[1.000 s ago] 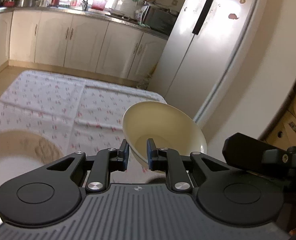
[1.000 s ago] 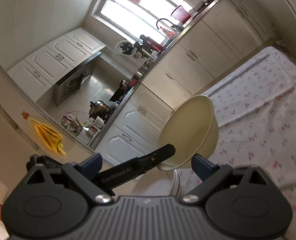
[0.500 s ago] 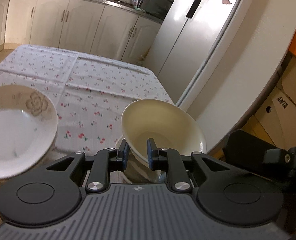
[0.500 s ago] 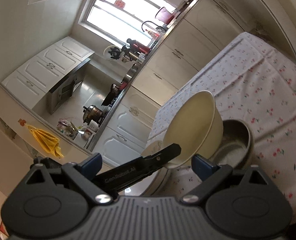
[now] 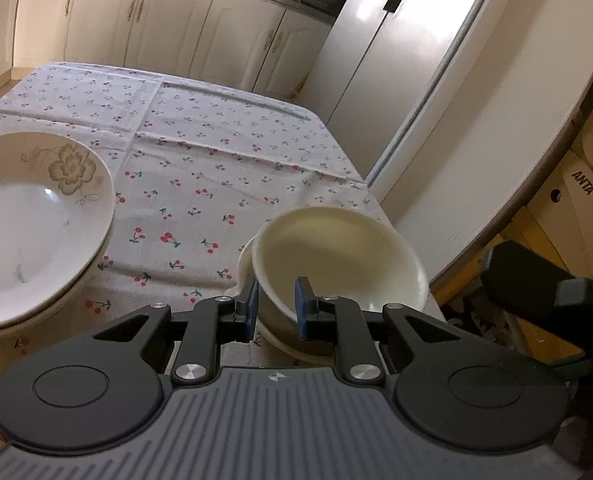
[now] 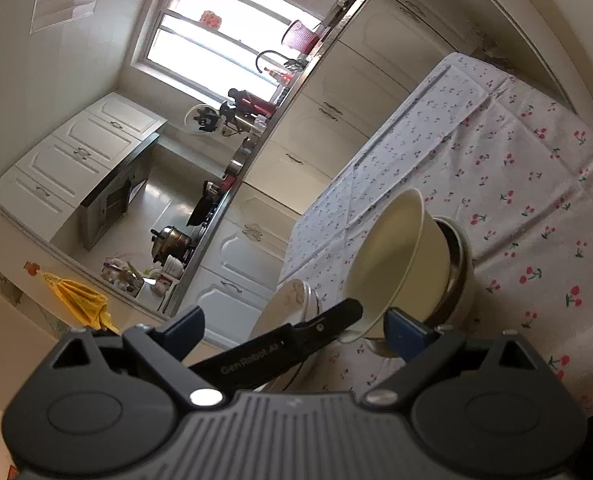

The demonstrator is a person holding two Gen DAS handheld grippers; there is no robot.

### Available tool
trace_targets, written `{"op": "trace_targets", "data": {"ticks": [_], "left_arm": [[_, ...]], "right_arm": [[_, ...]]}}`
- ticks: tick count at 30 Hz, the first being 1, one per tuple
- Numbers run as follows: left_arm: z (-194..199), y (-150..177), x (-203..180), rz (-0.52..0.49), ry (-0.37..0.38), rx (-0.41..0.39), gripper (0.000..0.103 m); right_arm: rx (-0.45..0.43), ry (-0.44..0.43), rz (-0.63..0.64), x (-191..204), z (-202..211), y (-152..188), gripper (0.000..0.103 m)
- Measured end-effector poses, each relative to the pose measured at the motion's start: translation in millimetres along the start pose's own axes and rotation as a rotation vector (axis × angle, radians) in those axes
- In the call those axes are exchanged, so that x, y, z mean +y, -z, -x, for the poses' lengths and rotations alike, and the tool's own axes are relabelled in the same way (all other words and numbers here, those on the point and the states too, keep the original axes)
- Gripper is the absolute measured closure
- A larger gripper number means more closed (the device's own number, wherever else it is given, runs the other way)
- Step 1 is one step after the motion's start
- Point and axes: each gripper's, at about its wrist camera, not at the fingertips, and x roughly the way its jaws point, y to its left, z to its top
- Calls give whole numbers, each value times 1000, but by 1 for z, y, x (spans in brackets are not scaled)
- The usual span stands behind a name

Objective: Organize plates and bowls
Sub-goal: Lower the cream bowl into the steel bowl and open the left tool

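At 5 o'clock on the cherry-print surface (image 5: pixel 200 184), left gripper (image 5: pixel 274 307) jaws pinch the near rim of a cream plastic bowl (image 5: pixel 336 256), tilted into a steel bowl (image 6: pixel 458 264). Advice: level it, lower until nested, then release. Right gripper (image 6: pixel 296 326) jaws gape, empty. Count: two bowls, one white flower-print plate (image 5: pixel 28 224) at 9 o'clock.

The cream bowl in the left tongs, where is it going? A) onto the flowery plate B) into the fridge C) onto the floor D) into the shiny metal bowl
D: the left tongs pinch the rim of the cream bowl, which sits tilted in the shiny metal bowl on the cherry tablecloth, apart from the flowery plate.
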Motion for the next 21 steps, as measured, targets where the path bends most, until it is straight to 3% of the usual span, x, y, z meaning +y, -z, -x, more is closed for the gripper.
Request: {"op": "trace_targets", "data": {"ticks": [7, 11, 13, 21], "left_arm": [[9, 10, 8, 13, -2, -18, 80], [20, 11, 14, 31, -3, -27, 73], [28, 13, 17, 26, -20, -38, 77], [57, 30, 41, 48, -72, -40, 67]], "right_arm": [[-22, 16, -25, -2, 9, 3, 5], [-55, 36, -17, 3, 21, 5, 1], [-72, 54, -12, 6, 28, 7, 1], [-108, 101, -20, 11, 36, 17, 1]]}}
